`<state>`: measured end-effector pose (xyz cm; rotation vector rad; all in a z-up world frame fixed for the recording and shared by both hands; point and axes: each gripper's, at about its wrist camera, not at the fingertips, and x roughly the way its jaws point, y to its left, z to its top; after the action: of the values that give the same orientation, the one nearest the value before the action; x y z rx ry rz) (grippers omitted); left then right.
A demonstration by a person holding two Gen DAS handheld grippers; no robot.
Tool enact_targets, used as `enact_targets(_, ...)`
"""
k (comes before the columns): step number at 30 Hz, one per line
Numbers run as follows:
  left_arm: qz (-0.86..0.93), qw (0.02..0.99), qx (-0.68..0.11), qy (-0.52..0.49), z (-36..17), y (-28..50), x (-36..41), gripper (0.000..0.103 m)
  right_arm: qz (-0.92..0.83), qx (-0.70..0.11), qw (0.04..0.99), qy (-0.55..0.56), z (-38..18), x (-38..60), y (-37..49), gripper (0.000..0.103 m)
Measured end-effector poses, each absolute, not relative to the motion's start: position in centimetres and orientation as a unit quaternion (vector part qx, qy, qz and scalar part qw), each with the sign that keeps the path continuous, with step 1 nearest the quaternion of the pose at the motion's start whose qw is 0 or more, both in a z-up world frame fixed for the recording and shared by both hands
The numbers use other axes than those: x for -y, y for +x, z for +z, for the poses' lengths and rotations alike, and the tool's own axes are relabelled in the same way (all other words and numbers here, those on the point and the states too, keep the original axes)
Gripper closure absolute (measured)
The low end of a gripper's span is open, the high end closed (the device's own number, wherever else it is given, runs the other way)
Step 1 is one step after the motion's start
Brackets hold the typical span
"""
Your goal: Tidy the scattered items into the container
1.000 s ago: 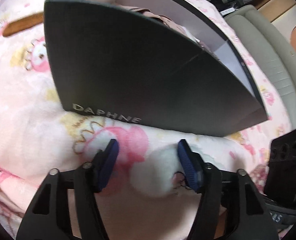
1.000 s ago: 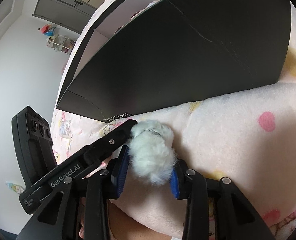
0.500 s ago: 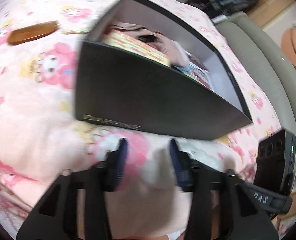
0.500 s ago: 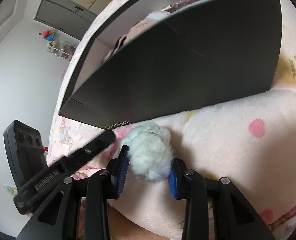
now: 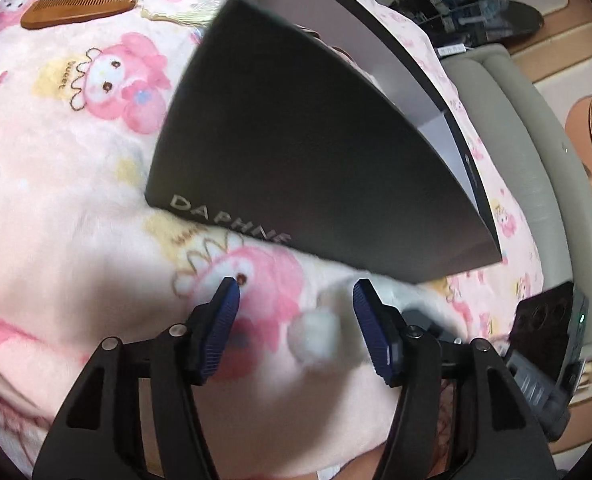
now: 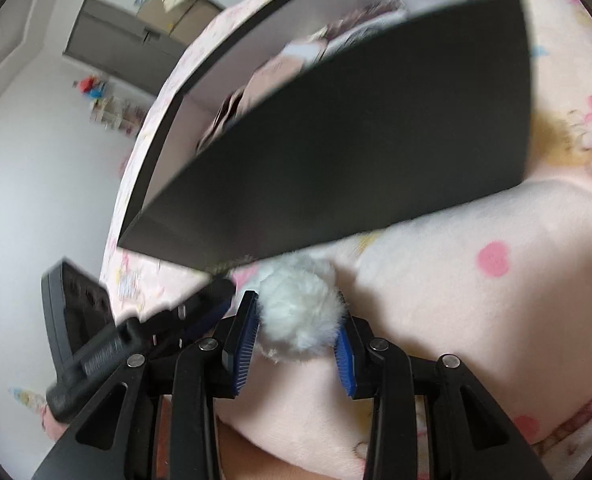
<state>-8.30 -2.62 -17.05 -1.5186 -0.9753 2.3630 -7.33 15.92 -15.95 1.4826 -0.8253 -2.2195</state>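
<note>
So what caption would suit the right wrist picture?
Right gripper clamps a white fluffy pompom beside the black box on a pink blanket.

Tall black box wall (image 6: 367,132) blocks straight ahead; box top open; blanket (image 5: 56,184) left of box free except comb (image 5: 78,8).

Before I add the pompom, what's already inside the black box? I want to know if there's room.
Over the black box's near wall, a pinkish soft item and some printed, patterned things show against its pale inner wall. The bottom and whatever lies lower are hidden by that wall, so spare room cannot be judged.
</note>
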Motion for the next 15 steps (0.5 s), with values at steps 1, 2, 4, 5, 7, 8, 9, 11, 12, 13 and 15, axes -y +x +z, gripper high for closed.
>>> enact_targets(1,0.793,0.089,0.328,-0.506,-16.9,-8.0,2.4,0.043,-0.788,0.297,0.165,0.514,-15.7,-16.3,-7.2,0.072)
enact_targets(2,0.79,0.097,0.335,-0.504,-16.9,-7.6,2.3,0.043,-0.794,0.309,0.156,0.5,-15.4,-16.7,-7.1,0.072)
enact_targets(4,0.779,0.115,0.35,-0.507,-17.3,-7.4,1.9,0.043,-0.797,0.318,0.146,0.492,-15.1,-16.9,-7.2,0.072)
enact_targets(5,0.77,0.126,0.36,-0.512,-17.7,-7.4,1.6,0.043,-0.796,0.314,0.139,0.498,-15.2,-16.9,-7.2,0.072)
enact_targets(7,0.763,0.138,0.362,-0.517,-18.0,-7.8,1.3,0.043,-0.788,0.295,0.135,0.523,-15.7,-16.5,-7.1,0.072)
enact_targets(8,0.765,0.137,0.358,-0.518,-18.1,-8.0,0.9,0.043,-0.783,0.287,0.138,0.535,-16.1,-16.1,-7.1,0.072)
enact_targets(9,0.764,0.141,0.358,-0.519,-18.2,-8.2,0.6,0.043,-0.781,0.282,0.14,0.539,-16.6,-16.9,-6.3,0.072)
enact_targets(11,0.759,0.147,0.361,-0.521,-18.6,-8.6,-0.1,0.043,-0.783,0.271,0.145,0.54,-16.4,-16.6,-6.5,0.072)
enact_targets(12,0.759,0.149,0.36,-0.522,-18.7,-8.8,-0.4,0.044,-0.783,0.274,0.15,0.539,-16.4,-16.8,-6.5,0.073)
enact_targets(13,0.76,0.152,0.357,-0.521,-18.7,-8.8,-0.7,0.049,-0.779,0.279,0.156,0.54,-16.2,-15.9,-6.9,0.075)
enact_targets(15,0.766,0.152,0.349,-0.518,-18.4,-8.9,-1.3,0.05,-0.776,0.281,0.158,0.542,-16.6,-16.9,-6.0,0.076)
